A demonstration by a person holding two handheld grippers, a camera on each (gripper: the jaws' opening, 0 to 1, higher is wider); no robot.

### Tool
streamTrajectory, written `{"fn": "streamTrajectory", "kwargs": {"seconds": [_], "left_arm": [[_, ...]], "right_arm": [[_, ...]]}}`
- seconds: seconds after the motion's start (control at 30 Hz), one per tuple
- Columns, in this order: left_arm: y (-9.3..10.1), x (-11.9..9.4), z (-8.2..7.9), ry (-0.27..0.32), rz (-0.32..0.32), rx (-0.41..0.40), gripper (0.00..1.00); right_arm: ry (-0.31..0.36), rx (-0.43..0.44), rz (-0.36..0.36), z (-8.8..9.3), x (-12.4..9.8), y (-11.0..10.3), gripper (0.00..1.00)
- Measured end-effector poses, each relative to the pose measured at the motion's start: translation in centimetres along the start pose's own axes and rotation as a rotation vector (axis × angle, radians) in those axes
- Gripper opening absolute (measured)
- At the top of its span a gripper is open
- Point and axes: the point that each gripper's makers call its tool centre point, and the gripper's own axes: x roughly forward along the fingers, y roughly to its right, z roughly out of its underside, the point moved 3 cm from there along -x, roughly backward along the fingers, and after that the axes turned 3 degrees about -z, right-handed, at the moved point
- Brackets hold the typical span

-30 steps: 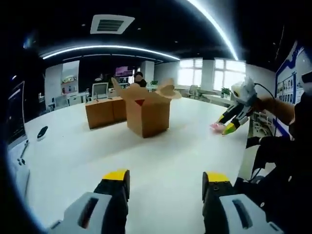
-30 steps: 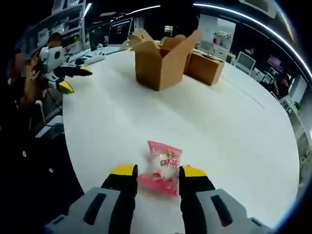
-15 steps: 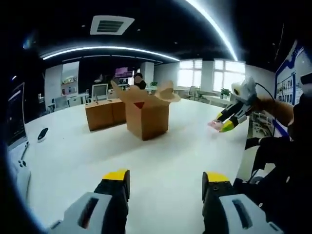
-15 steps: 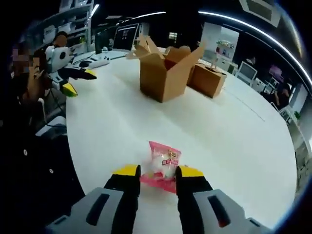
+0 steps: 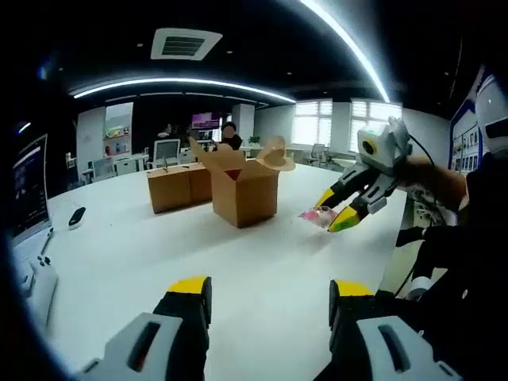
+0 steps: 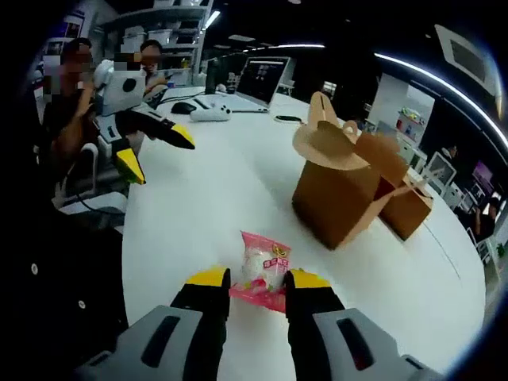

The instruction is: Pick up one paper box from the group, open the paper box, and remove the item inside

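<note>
My right hand-held gripper (image 6: 258, 278) is clamped on the pink snack packet (image 6: 263, 270), holding it up above the white table (image 6: 214, 198). My left hand-held gripper (image 5: 270, 295) hangs with jaws apart, gripping nothing, over the table's near edge. The opened paper box (image 6: 337, 194) stands flaps-up beyond the packet, with closed boxes (image 5: 178, 187) just behind it.

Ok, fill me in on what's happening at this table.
A person is working with a gripper in each hand at a white table. The right gripper is shut on a pink snack packet, held up off the tabletop. The opened paper box, flaps spread, stands beside closed boxes. The left gripper is open and holds nothing, low over the table. So the item is out of the box.
</note>
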Motion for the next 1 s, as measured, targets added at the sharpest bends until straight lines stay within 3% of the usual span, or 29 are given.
{"fn": "streamTrajectory", "kwargs": {"seconds": [0.17,0.37,0.63,0.73,1.0], "left_arm": [[-0.7,-0.6,0.6,-0.009,-0.015,-0.003,0.6],[-1.1,-1.1,0.8,-0.004,-0.026,-0.018,0.6],[-1.0,-0.8,0.8,-0.004,-0.016,-0.022,0.6],[-0.9,-0.7,0.7,-0.003,-0.009,-0.022,0.6],[-0.8,-0.4,0.7,-0.005,-0.001,-0.018,0.6]], "right_arm": [[-0.017,-0.123,-0.094,-0.9,1.9,-1.1,0.27],[-0.027,-0.116,-0.127,-0.9,2.7,-1.2,0.25],[-0.016,-0.166,-0.132,-0.4,2.7,-1.4,0.28],[-0.006,-0.155,-0.131,-0.5,2.3,-1.5,0.36],[0.05,-0.09,-0.086,0.0,0.3,-1.1,0.39]]}}
